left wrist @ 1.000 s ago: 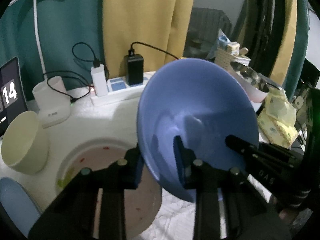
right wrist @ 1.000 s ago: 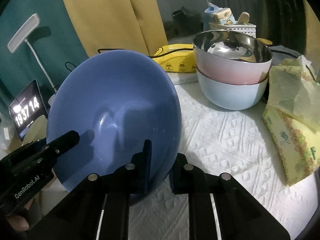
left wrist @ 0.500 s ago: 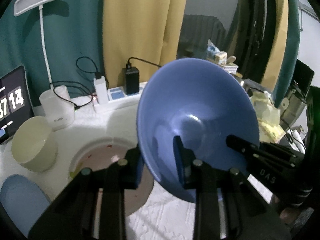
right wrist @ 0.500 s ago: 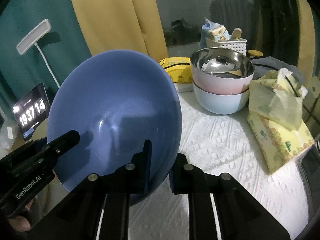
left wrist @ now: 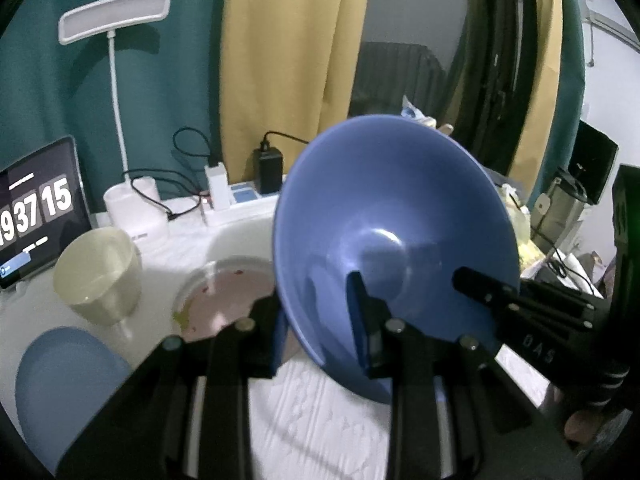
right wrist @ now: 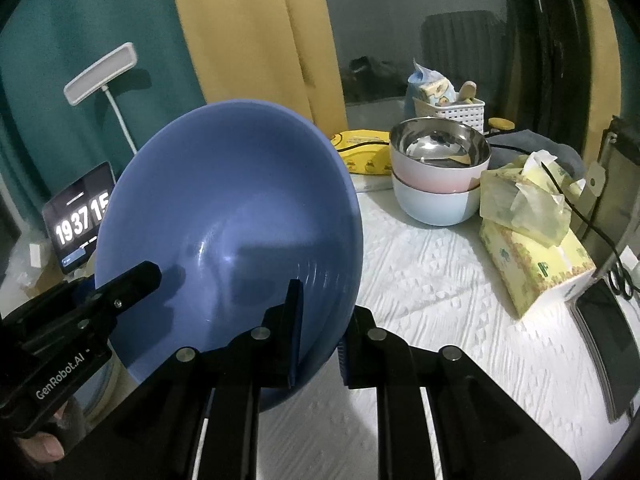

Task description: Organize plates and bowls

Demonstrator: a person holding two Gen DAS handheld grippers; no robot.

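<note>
Both tools, left [left wrist: 320,328] & right [right wrist: 320,336], clamp blue bowl [left wrist: 396,240] rim, tilted above table.

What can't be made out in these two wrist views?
- Left wrist: the pink plate is partly hidden by the blue bowl and the left gripper.
- Left wrist: the clock screen is cut off by the frame edge.
- Right wrist: the table under the blue bowl is hidden by it.
- Right wrist: what lies inside the lower stacked bowl is covered by the steel-lined bowl.
- Right wrist: the basket's contents are too small to identify.
</note>
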